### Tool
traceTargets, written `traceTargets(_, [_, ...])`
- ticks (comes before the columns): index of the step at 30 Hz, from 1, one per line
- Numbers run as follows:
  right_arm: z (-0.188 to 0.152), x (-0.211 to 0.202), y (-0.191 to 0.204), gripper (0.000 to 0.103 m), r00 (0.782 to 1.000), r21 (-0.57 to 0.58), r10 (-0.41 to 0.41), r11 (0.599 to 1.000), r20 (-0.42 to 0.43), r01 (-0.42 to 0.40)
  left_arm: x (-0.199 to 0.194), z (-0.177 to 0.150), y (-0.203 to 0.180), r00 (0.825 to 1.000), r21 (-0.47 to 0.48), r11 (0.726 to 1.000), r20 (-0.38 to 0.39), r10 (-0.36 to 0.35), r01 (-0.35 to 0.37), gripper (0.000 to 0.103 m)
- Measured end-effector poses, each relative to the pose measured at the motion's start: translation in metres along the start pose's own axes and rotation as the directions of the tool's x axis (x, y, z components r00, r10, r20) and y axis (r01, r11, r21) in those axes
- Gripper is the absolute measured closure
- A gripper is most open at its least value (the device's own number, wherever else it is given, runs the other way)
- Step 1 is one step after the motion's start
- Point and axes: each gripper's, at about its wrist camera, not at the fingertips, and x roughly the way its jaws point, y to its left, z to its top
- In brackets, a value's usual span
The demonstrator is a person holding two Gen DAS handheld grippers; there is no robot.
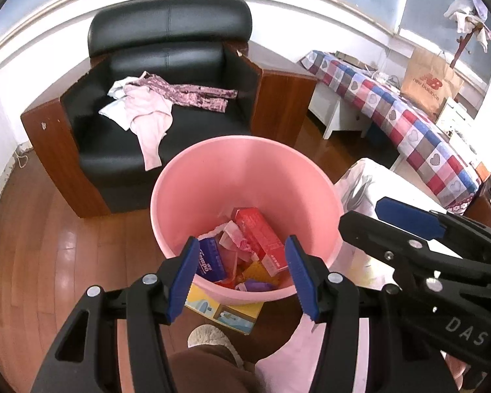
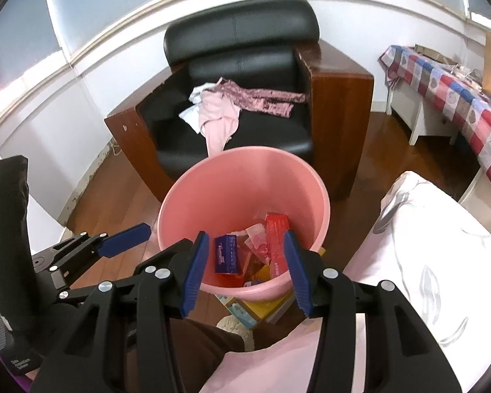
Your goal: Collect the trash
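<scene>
Nearest, the left tool (image 1: 242, 273) and the right tool (image 2: 245, 270) are held released, nothing between their blue pads, above a pink bin (image 1: 245, 177) on the wooden floor (image 1: 65, 235). Inside it a red box (image 1: 260, 237) and a blue packet (image 1: 209, 258) are seen. Farther back, clothes (image 1: 147, 108) are draped on a black armchair (image 1: 170, 23).
</scene>
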Motion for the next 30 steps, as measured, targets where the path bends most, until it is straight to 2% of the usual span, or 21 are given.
traceTargets(9, [-0.020,-0.030,0.000,0.055,0.996,0.010,-0.014,1.000,0.085,0.013,-0.019,-0.013,-0.004,0.998,-0.012,1.000,0.058,0.020,-0.019,0.049])
traceTargets(16, [-0.044,-0.047,0.004,0.055,0.985,-0.043,-0.093,0.994,0.146,0.100,-0.039,-0.021,-0.010,0.990,-0.038,0.999,0.134,0.037,-0.032,0.049])
traceTargets(21, [-0.065,-0.051,0.003,0.055,0.978,-0.050,-0.130,0.989,0.162,0.140,-0.051,-0.027,-0.021,0.981,-0.010,0.998,0.185,0.056,-0.055,0.049])
traceTargets(30, [-0.089,-0.065,0.003,0.055,0.967,-0.029,-0.156,0.986,0.200,0.165,-0.065,-0.042,-0.041,0.977,0.005,0.999,0.210,0.040,-0.042,0.063])
